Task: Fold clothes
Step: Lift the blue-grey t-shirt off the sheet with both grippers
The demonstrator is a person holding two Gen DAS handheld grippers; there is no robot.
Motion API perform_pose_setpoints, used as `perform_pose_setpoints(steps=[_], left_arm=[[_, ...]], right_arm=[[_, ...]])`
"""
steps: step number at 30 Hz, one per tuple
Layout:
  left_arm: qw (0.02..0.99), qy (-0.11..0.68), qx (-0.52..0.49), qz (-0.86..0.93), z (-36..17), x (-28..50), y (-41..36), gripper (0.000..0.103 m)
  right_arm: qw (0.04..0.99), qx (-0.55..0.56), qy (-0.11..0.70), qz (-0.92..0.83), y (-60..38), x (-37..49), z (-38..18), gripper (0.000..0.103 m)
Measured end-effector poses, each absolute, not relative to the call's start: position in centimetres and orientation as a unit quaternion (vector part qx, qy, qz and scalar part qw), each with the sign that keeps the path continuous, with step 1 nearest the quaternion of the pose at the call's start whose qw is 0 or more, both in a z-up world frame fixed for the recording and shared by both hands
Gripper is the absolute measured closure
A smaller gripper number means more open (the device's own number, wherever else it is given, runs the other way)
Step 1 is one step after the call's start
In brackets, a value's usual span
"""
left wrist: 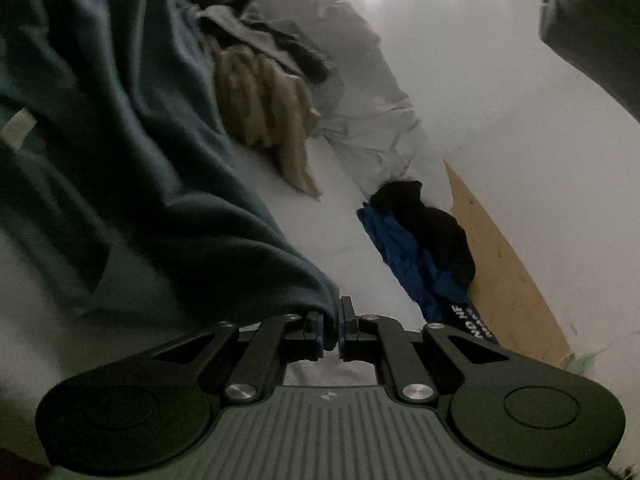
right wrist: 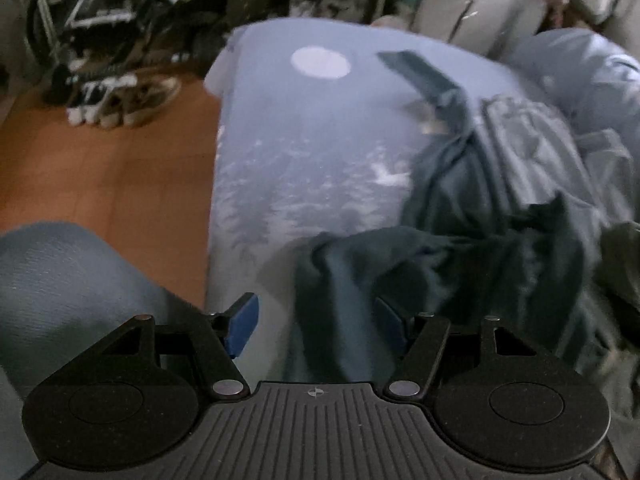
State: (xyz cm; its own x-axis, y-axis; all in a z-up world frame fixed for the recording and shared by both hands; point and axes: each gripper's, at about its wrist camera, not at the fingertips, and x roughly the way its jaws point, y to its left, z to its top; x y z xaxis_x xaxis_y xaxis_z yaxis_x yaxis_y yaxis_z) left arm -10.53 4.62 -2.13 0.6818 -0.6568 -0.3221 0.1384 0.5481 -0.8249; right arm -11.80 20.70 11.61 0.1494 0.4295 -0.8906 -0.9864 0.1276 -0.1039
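Note:
A dark teal garment [left wrist: 120,168] hangs from my left gripper [left wrist: 331,330], which is shut on its corner, above a white bed surface [left wrist: 328,224]. In the right wrist view the same teal garment [right wrist: 460,248] lies crumpled on a pale blue bedspread with a moon and forest print [right wrist: 304,152]. My right gripper [right wrist: 316,320] is open, its blue pads [right wrist: 245,322] wide apart, with a fold of the teal cloth lying between the jaws.
A beige fuzzy garment [left wrist: 272,112], grey clothes [left wrist: 264,36], and a blue and black pile [left wrist: 420,240] lie on the bed. A wooden floor [right wrist: 108,152], shoes [right wrist: 120,100] and a bicycle [right wrist: 112,4] are left of the bed. A person's leg [right wrist: 60,280] is at lower left.

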Motion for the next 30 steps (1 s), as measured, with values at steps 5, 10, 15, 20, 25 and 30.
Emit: perform_pose_setpoints(steps=[5, 10, 15, 20, 25, 30], left_arm=[[0.803, 0.328, -0.441, -0.232, -2.7, -10.4, 5.6, 0.093], [0.787, 0.339, -0.468, -0.218, -3.8, -10.4, 6.6, 0.093], [0.787, 0.345, -0.468, -0.208, -4.2, -10.2, 7.0, 0.093], [0.803, 0.347, -0.437, -0.21, -3.7, -10.5, 6.4, 0.093], [0.846, 0.326, -0.363, -0.215, -1.6, -11.6, 6.5, 0.093], [0.878, 0.313, -0.298, -0.206, 2.1, -12.5, 7.9, 0.093]], right_arm=[[0.648, -0.387, 0.377, 0.536, 22.5, -11.7, 9.2, 0.035], [0.656, -0.381, 0.386, 0.525, 23.7, -10.3, 7.1, 0.036], [0.675, -0.379, 0.388, 0.5, 23.8, -9.0, 5.2, 0.092], [0.721, -0.327, 0.373, 0.484, 21.5, -7.9, 7.3, 0.094], [0.793, -0.231, 0.343, 0.447, 16.3, -5.7, 12.8, 0.095], [0.855, -0.1, 0.318, 0.397, 9.0, -3.1, 17.8, 0.095]])
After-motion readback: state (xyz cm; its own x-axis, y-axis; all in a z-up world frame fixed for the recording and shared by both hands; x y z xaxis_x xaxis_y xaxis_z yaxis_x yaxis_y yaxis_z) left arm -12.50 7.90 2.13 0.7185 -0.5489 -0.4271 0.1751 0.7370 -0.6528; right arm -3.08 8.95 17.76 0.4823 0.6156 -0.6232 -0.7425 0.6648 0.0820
